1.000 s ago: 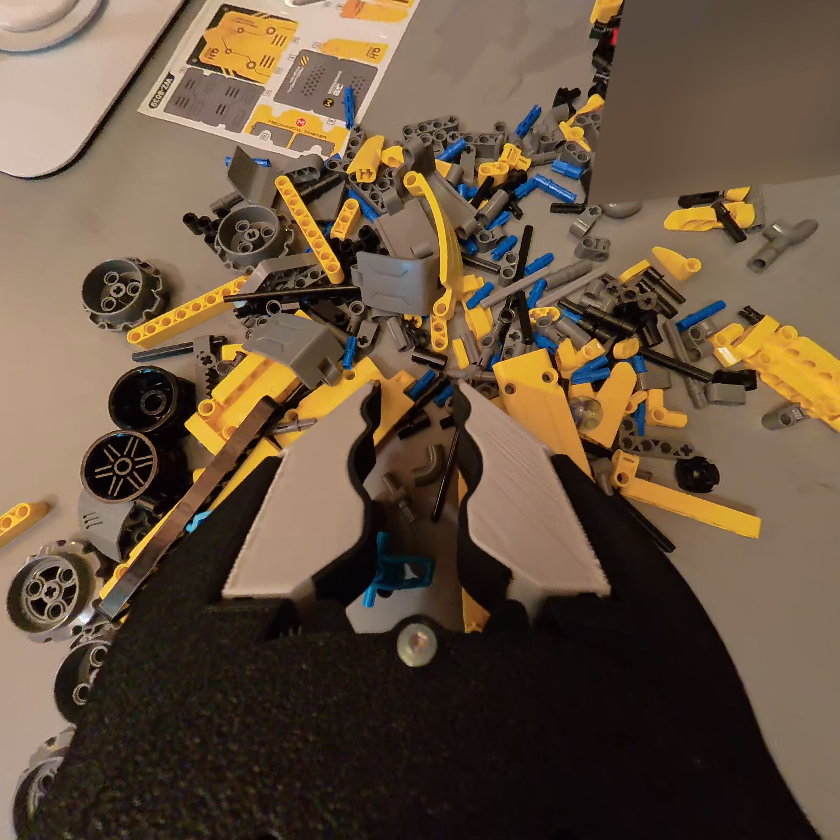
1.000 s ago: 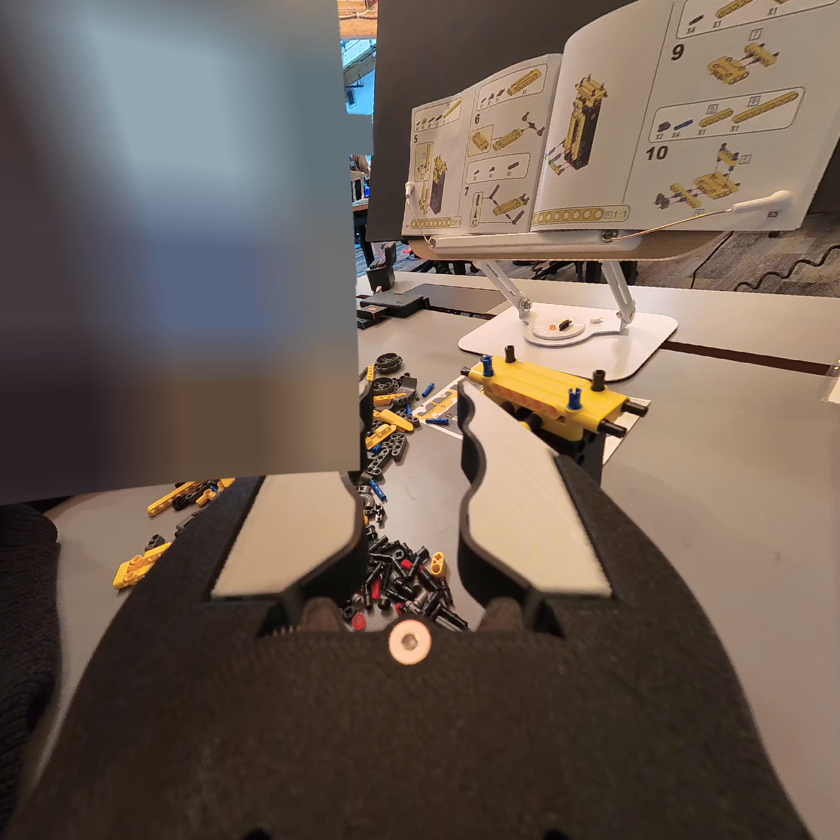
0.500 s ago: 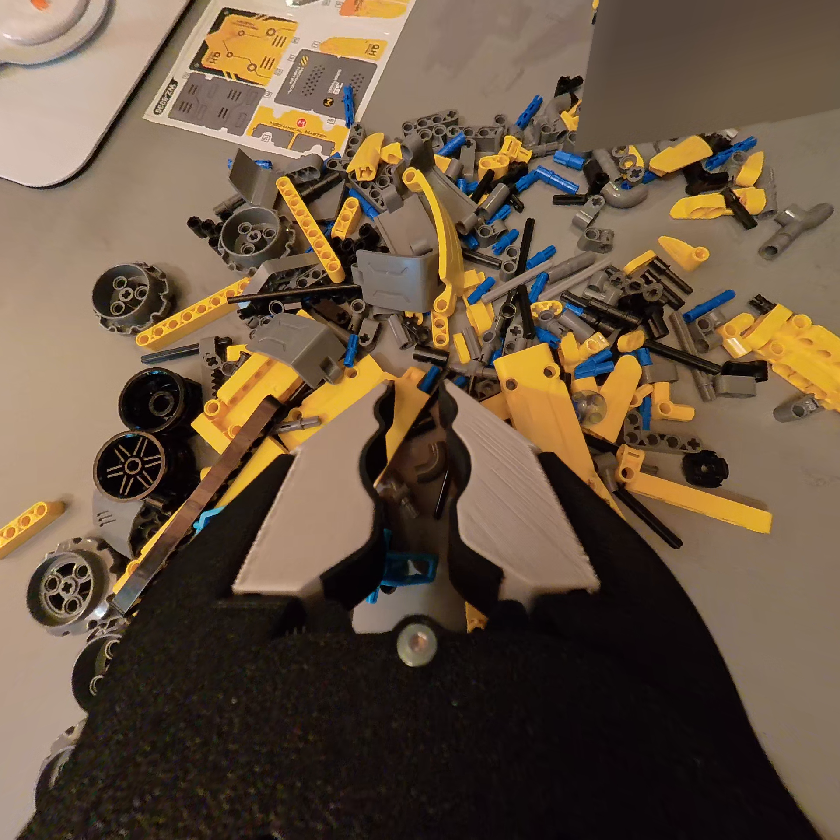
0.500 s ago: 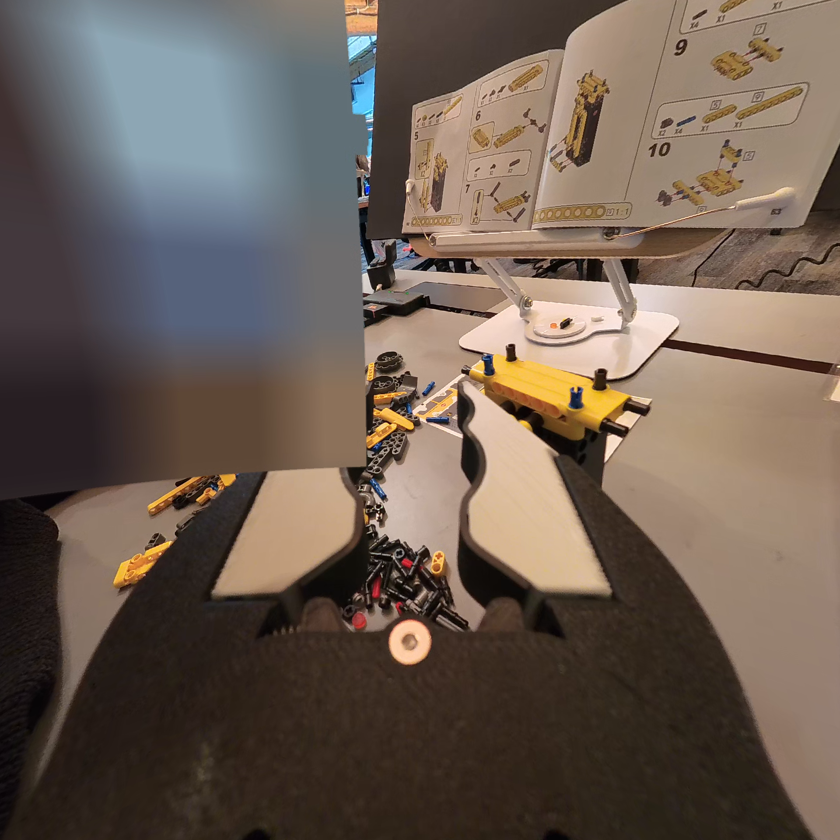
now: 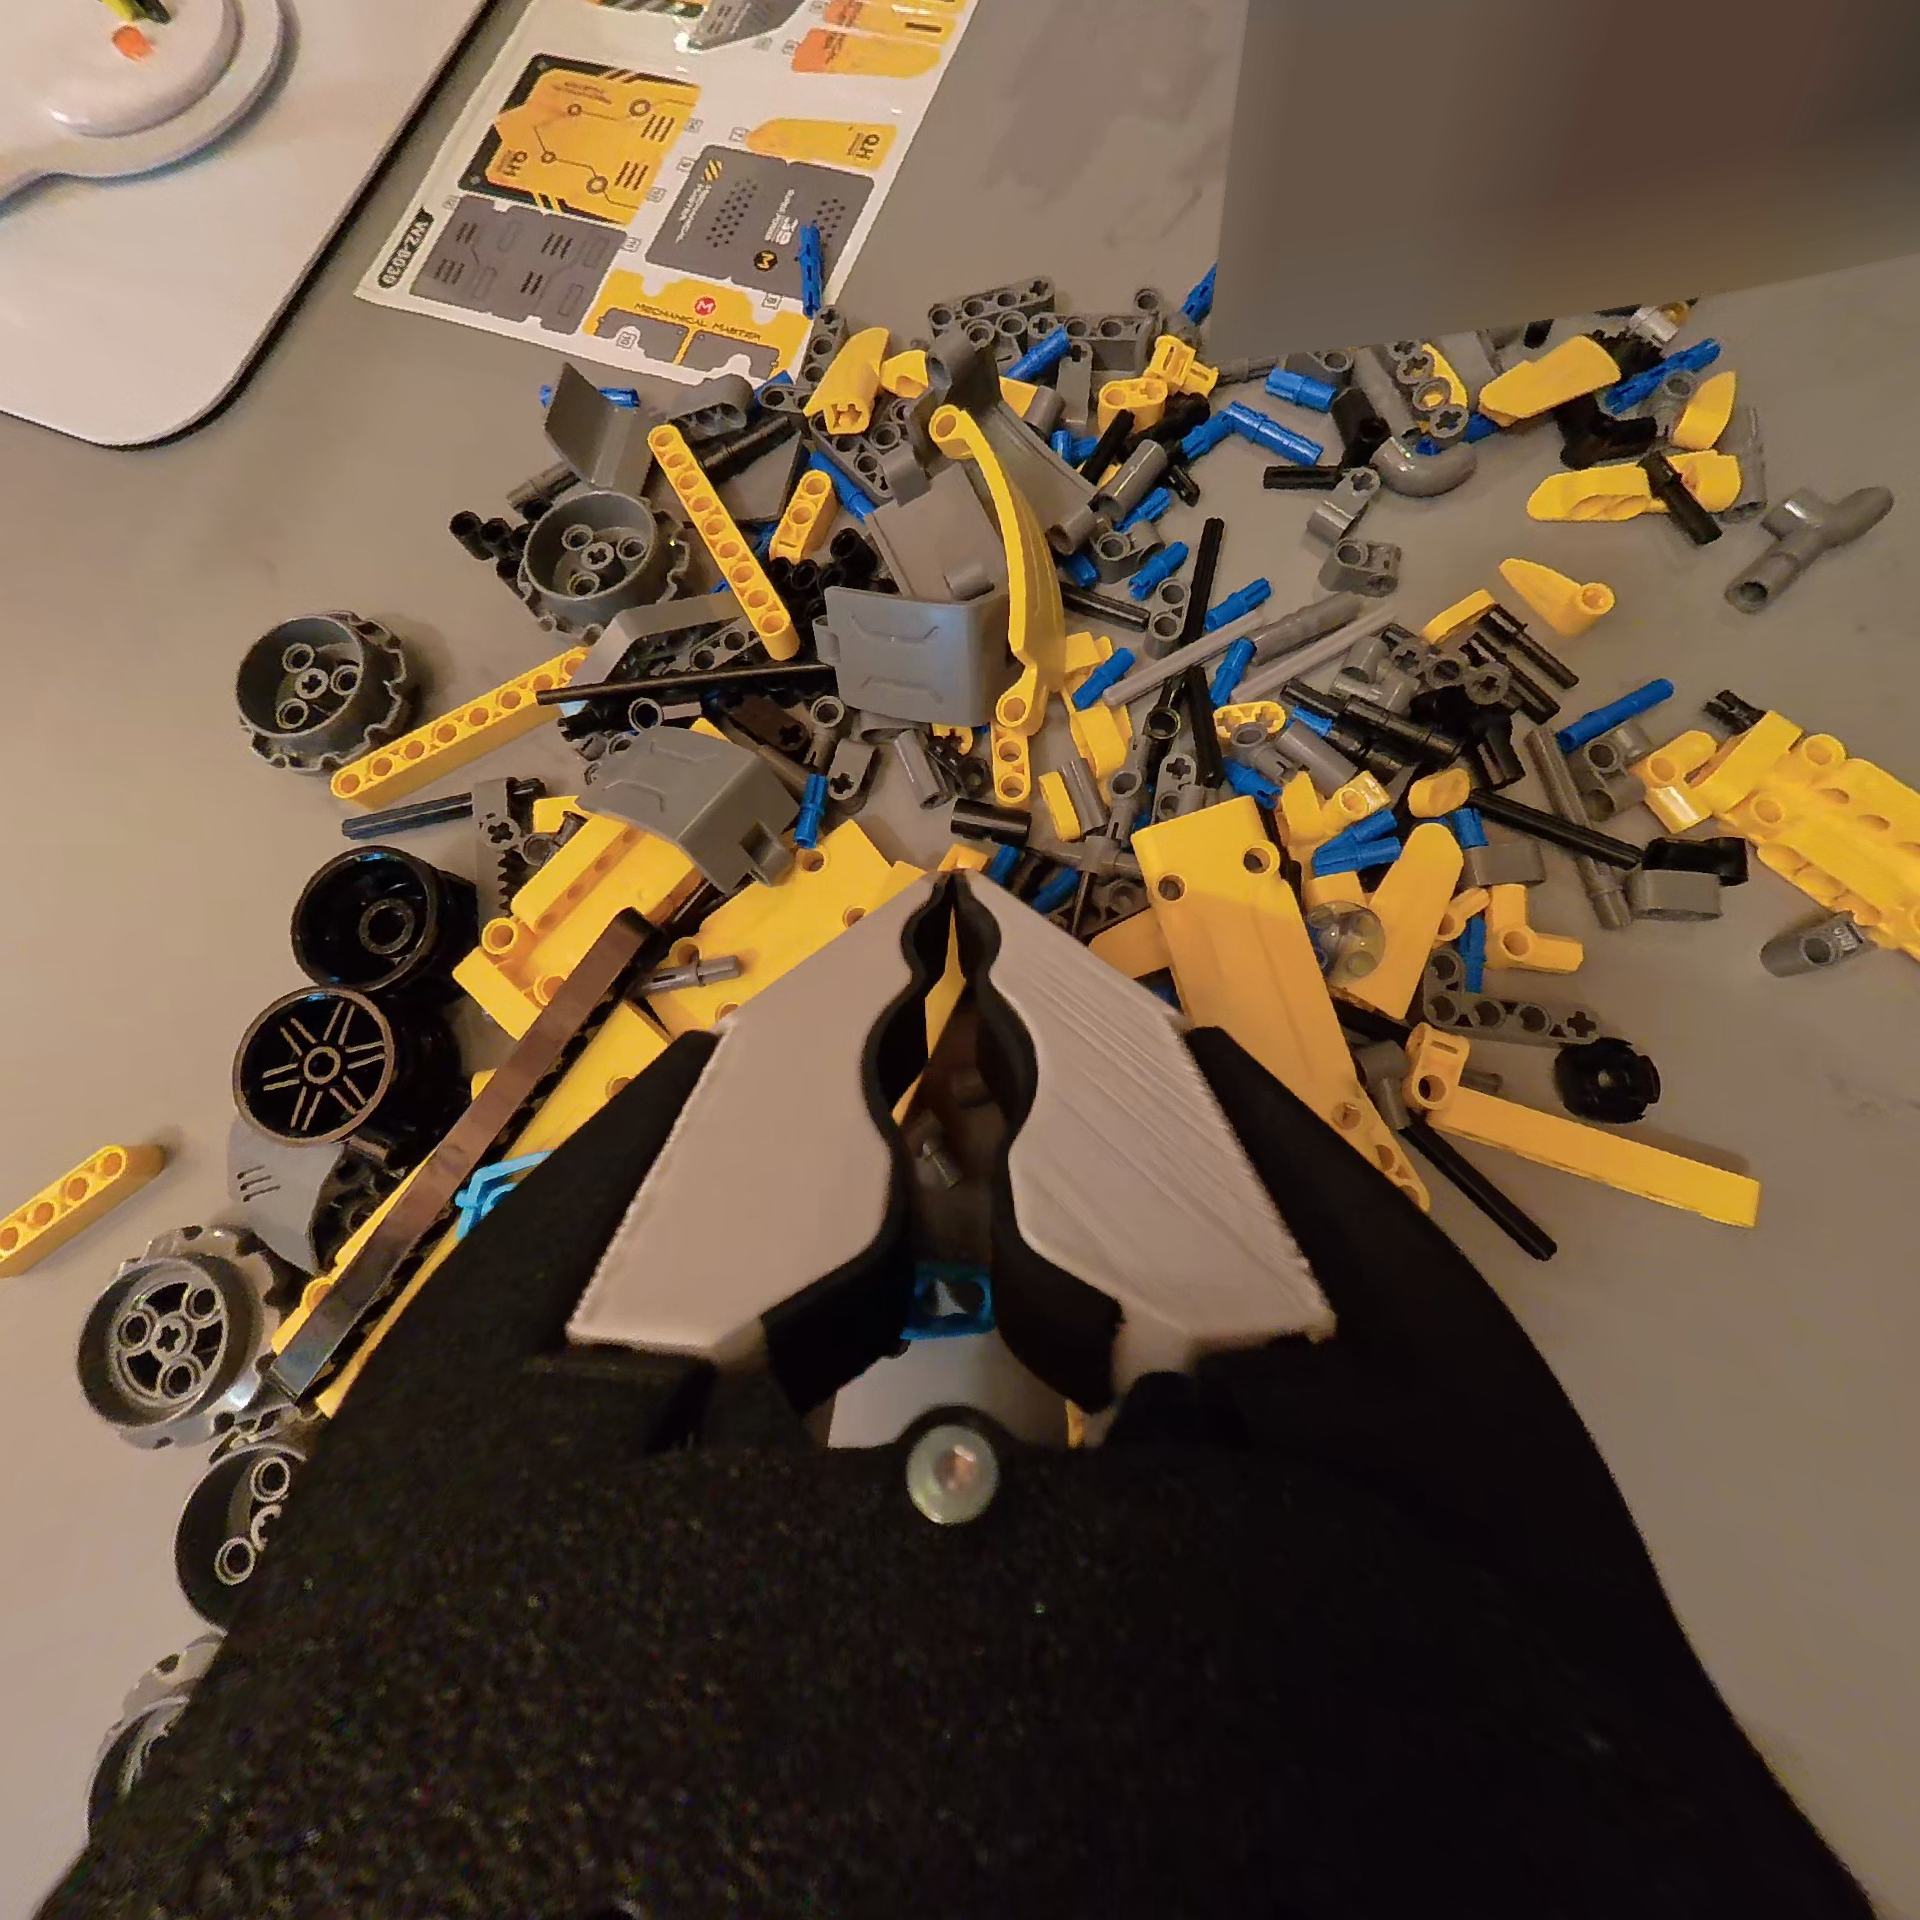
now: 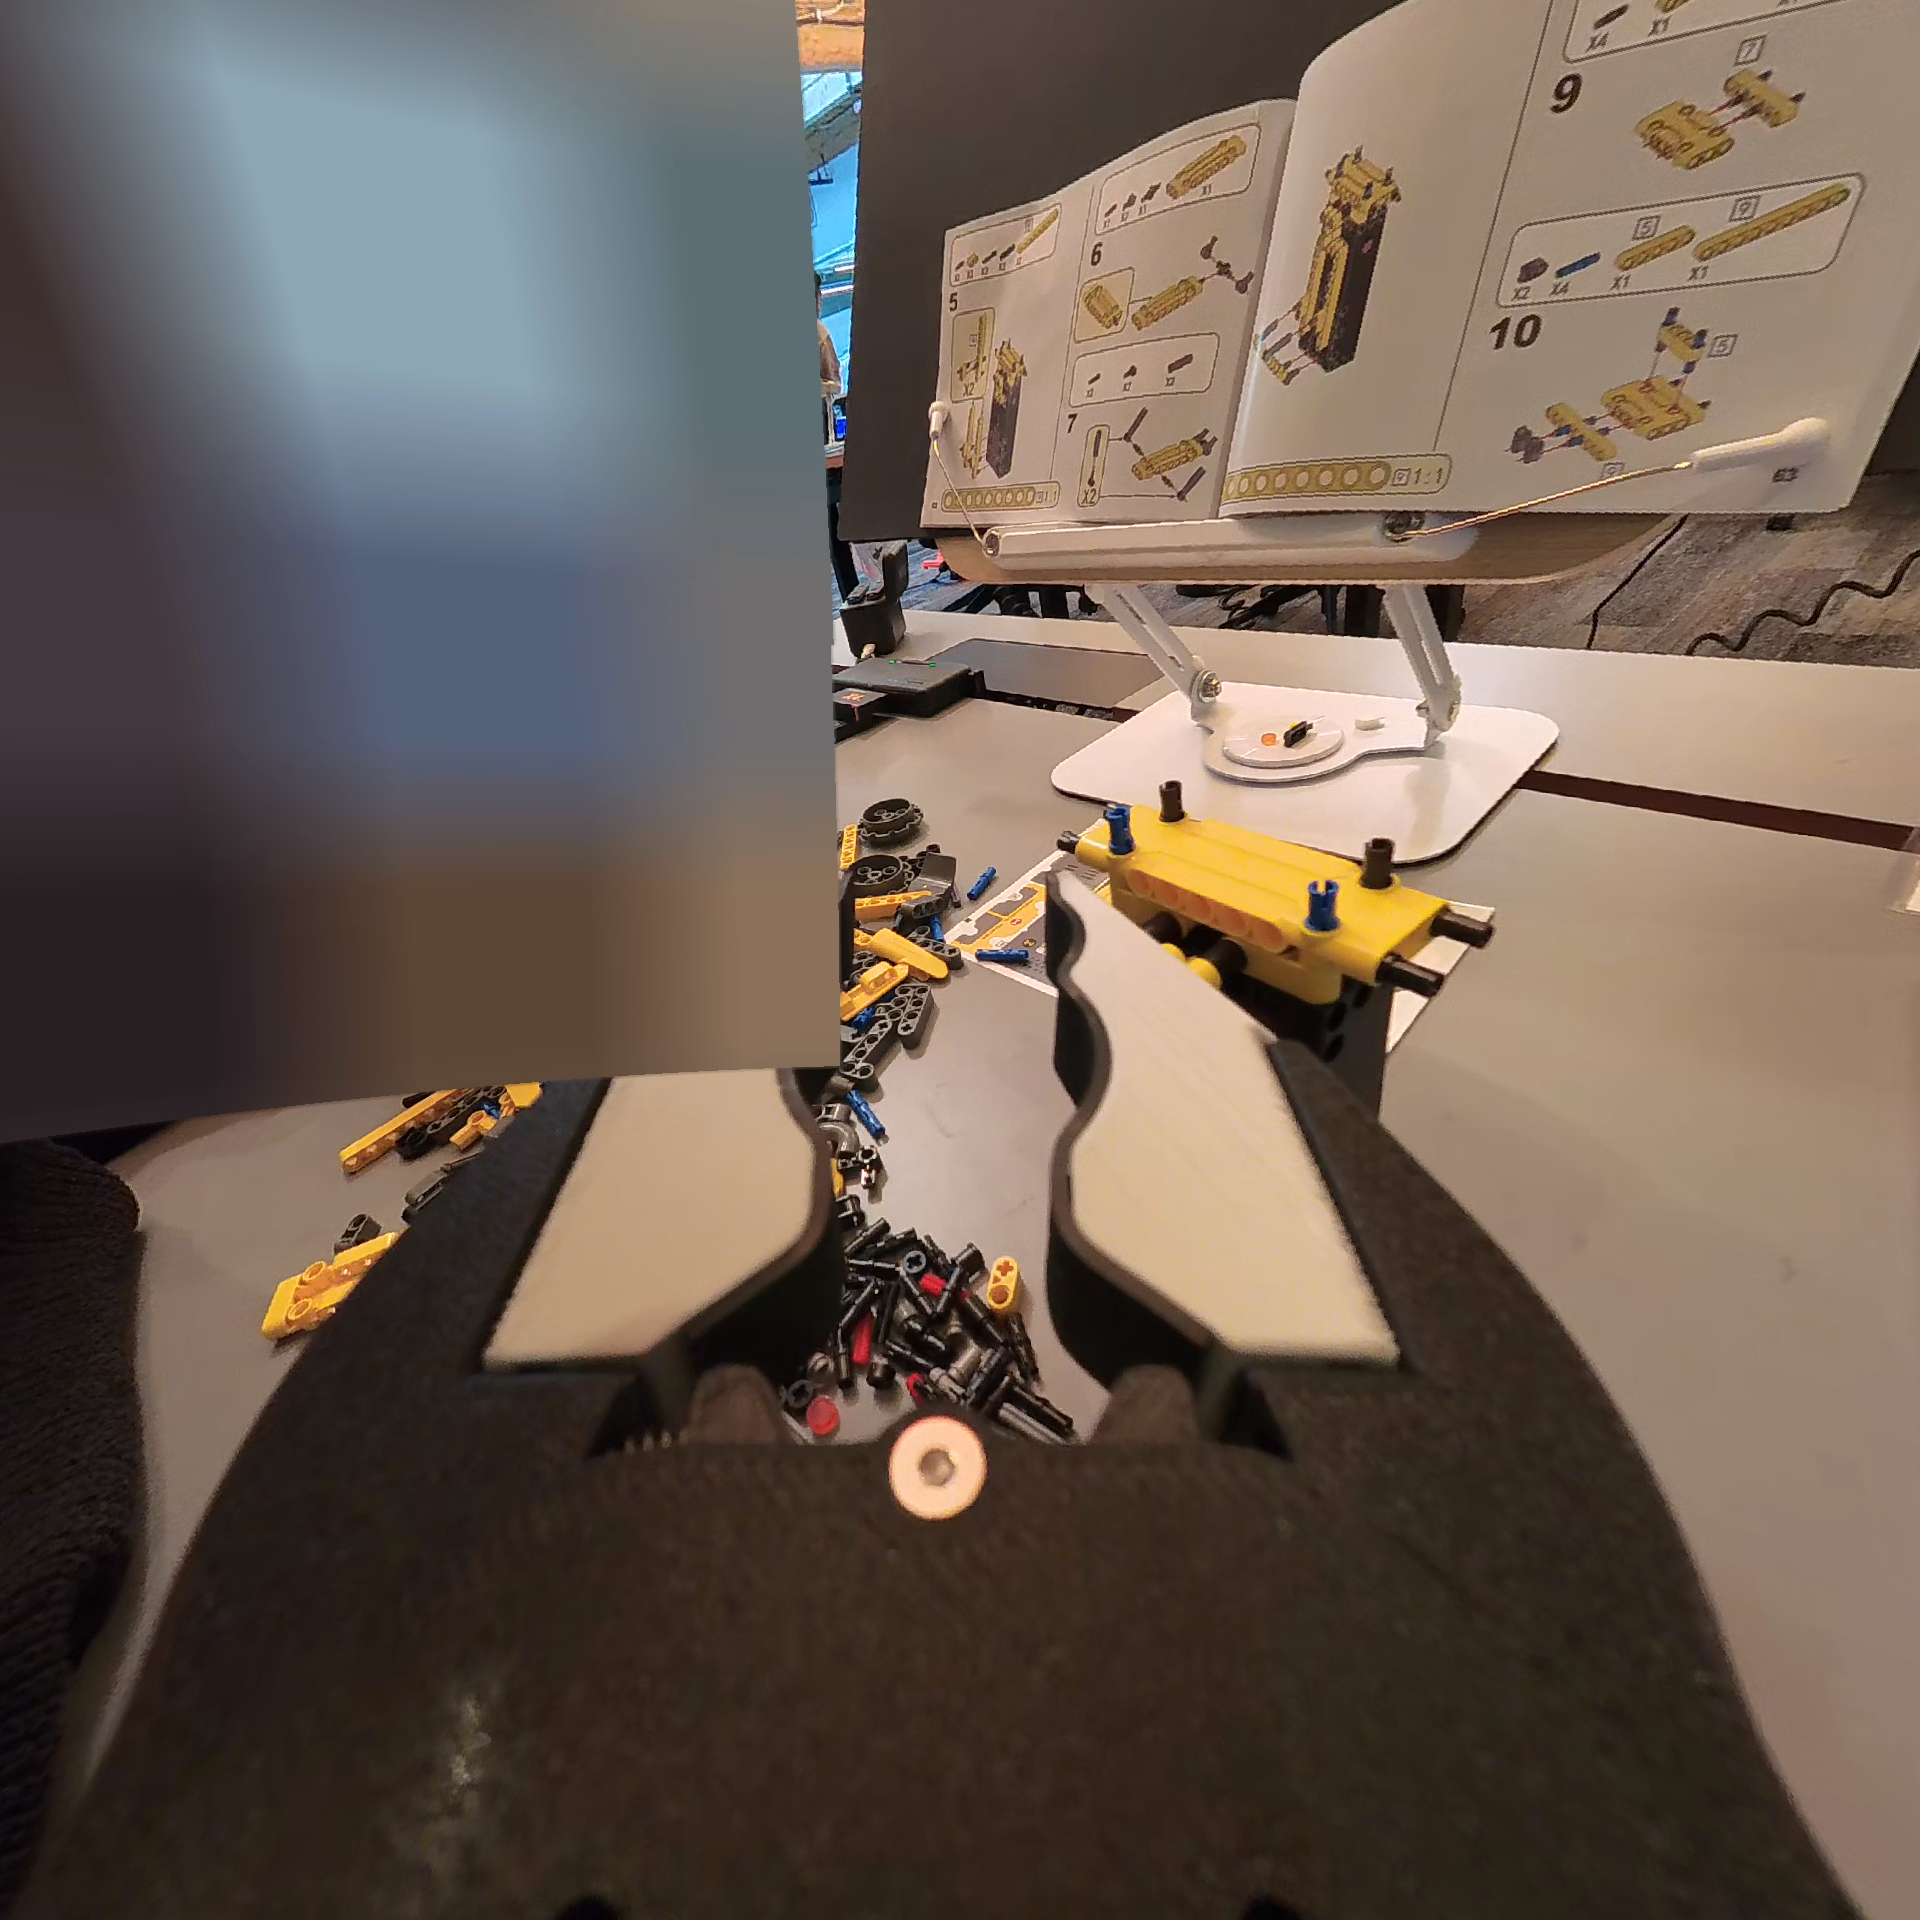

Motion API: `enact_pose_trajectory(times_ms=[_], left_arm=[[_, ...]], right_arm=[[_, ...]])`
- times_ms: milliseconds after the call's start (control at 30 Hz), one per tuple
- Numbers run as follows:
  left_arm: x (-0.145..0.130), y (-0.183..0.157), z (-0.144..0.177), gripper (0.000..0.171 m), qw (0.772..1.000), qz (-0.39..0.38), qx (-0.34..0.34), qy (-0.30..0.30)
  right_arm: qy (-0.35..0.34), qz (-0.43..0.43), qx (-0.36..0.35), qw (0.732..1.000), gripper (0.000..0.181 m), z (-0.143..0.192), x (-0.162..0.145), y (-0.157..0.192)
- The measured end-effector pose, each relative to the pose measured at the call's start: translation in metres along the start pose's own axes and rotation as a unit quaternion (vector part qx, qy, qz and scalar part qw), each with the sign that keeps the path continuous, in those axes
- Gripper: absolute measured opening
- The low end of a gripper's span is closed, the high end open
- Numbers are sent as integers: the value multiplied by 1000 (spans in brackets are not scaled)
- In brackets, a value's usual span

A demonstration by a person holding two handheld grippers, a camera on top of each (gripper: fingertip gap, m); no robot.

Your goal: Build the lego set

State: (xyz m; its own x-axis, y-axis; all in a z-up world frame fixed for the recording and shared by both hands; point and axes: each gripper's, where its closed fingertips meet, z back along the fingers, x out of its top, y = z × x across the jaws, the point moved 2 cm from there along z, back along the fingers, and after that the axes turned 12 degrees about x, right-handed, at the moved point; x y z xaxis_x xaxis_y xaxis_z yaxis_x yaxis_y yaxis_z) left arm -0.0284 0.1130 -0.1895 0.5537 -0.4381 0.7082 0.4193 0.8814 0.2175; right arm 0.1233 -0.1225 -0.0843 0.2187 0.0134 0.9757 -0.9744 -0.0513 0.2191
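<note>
In the left wrist view my left gripper [image 5: 954, 885] is shut, its tips pressed together low over a big pile of yellow, grey, black and blue building pieces [image 5: 1039, 675]. The tips sit at the edge of a yellow panel [image 5: 1236, 935]; a yellow sliver shows between the jaws, and I cannot tell if a piece is pinched. In the right wrist view my right gripper [image 6: 945, 935] is open and empty above the table, its left fingertip hidden by a blurred patch. A yellow and black assembly [image 6: 1257, 904] with blue and black pins stands just beyond its right finger [image 6: 1174, 1122].
Several wheels [image 5: 317, 1060] lie left of the pile and a sticker sheet [image 5: 665, 208] lies beyond it. A small heap of black and red pins [image 6: 935, 1320] lies under the right gripper. An open instruction booklet [image 6: 1403, 312] rests on a white stand [image 6: 1455, 758]. The gap from one gripper's tips to the other's is roughly 30 cm.
My left gripper has closed from open to shut and shifted slightly forward over the pile. The right gripper has stayed open and nearly still.
</note>
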Motion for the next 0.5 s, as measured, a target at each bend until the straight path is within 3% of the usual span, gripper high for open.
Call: enact_pose_trajectory(times_ms=[233,367,500], left_arm=[[13,0,4,4,999,21,1,-35],[36,-6,8,32,996,55,-5,-68],[51,-23,-2,49,996,53,-9,-64]], right_arm=[[2,0,0,1000,36,-1,-1,0],[3,-1,0,1000,36,-1,-1,-1],[3,-1,3,1000,36,-1,-1,0]])
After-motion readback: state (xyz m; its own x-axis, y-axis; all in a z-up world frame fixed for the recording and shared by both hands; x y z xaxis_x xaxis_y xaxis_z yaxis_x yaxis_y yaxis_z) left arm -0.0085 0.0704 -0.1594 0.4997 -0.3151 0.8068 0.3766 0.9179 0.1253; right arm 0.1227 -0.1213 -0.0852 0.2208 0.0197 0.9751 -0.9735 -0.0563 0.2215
